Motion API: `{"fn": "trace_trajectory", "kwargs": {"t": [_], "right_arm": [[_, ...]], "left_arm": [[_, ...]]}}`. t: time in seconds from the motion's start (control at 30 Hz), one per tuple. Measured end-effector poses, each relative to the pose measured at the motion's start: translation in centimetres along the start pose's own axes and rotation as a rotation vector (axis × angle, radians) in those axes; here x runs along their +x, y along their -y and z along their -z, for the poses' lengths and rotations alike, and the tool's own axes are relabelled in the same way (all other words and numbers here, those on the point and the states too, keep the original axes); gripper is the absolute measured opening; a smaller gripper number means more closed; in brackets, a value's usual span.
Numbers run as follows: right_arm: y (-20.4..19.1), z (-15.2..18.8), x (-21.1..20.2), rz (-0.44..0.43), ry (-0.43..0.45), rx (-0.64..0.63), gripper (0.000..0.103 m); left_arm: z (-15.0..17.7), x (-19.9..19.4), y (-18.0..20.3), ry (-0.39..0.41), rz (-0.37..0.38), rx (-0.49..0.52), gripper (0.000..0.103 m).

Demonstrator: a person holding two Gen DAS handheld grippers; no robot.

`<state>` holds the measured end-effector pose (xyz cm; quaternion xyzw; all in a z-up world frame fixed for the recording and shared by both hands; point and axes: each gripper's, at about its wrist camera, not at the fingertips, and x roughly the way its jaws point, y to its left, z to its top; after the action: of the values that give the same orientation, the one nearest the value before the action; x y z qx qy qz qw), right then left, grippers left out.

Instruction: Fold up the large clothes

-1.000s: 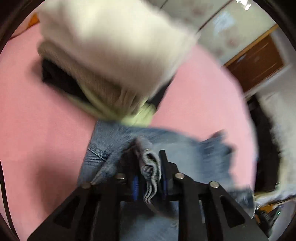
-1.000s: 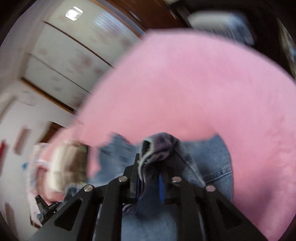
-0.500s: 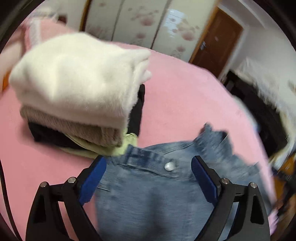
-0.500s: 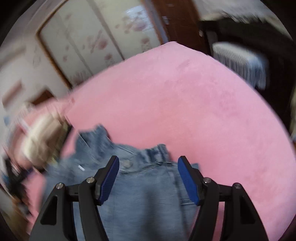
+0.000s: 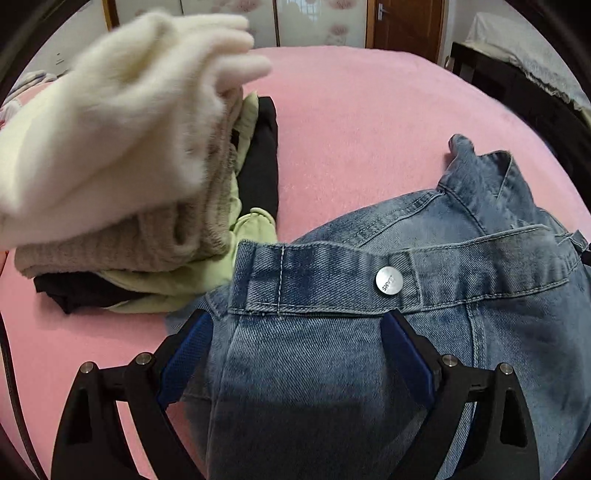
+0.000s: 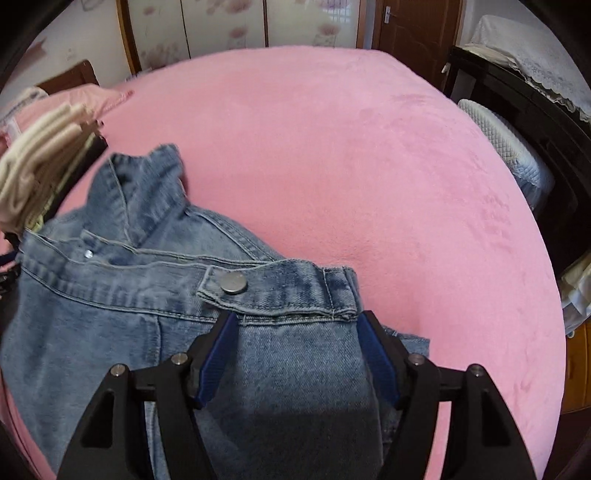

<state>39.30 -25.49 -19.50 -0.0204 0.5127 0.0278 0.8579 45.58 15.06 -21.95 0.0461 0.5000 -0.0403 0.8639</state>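
A blue denim jacket [image 5: 424, 295] lies folded on the pink bed [image 5: 369, 129]; it also shows in the right wrist view [image 6: 129, 295]. My left gripper [image 5: 295, 321] is open, its blue pads [image 5: 184, 354] spread over the jacket's left hem corner, just below a metal button [image 5: 388, 281]. My right gripper [image 6: 295, 321] is open above the jacket's right hem corner, near another button [image 6: 233, 282]. Neither holds the cloth.
A stack of folded clothes [image 5: 122, 147], cream on top of beige, green and black, sits left of the jacket, touching it; it also shows in the right wrist view [image 6: 33, 166]. Dark furniture [image 6: 535, 122] stands right of the bed. Wardrobe doors [image 6: 221, 26] stand behind.
Both grippers were shut on bunched denim a second ago. They opened, let the jacket drop flat onto the bed, and now hover open over its hem.
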Motion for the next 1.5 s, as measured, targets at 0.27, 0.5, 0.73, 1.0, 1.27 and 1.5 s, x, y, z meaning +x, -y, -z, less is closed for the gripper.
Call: {"fn": "trace_trajectory", "kwargs": {"t": [0.27, 0.5, 0.73, 1.0, 1.27, 1.5], "right_arm": [[0.7, 0.4, 0.1, 0.022, 0.021, 0.056, 0.024], [1.7, 1.3, -5.2, 0.055, 0.225, 0.113, 0.016], [2.0, -1.2, -6.3, 0.058, 0.333, 0.185, 0.016], [2.5, -0.7, 2.1, 0.14, 0.149, 0.247, 0.032], [4.6, -0.6, -0.3, 0.094, 0.084, 0.328, 0.051], [1.4, -0.4, -7.8, 0.057, 0.163, 0.276, 0.051]], "left_arm": [[0.2, -0.2, 2.9, 0.023, -0.16, 0.063, 0.016], [0.5, -6.0, 2.2, 0.202, -0.226, 0.013, 0.012], [-1.2, -5.9, 2.1, 0.238, -0.258, -0.051, 0.014], [-0.5, 1.5, 4.3, 0.141, -0.36, -0.005, 0.026], [-0.2, -0.8, 1.9, 0.097, -0.313, -0.06, 0.086], [1.6, -8.0, 2.7, 0.143, -0.262, 0.009, 0.086]]}}
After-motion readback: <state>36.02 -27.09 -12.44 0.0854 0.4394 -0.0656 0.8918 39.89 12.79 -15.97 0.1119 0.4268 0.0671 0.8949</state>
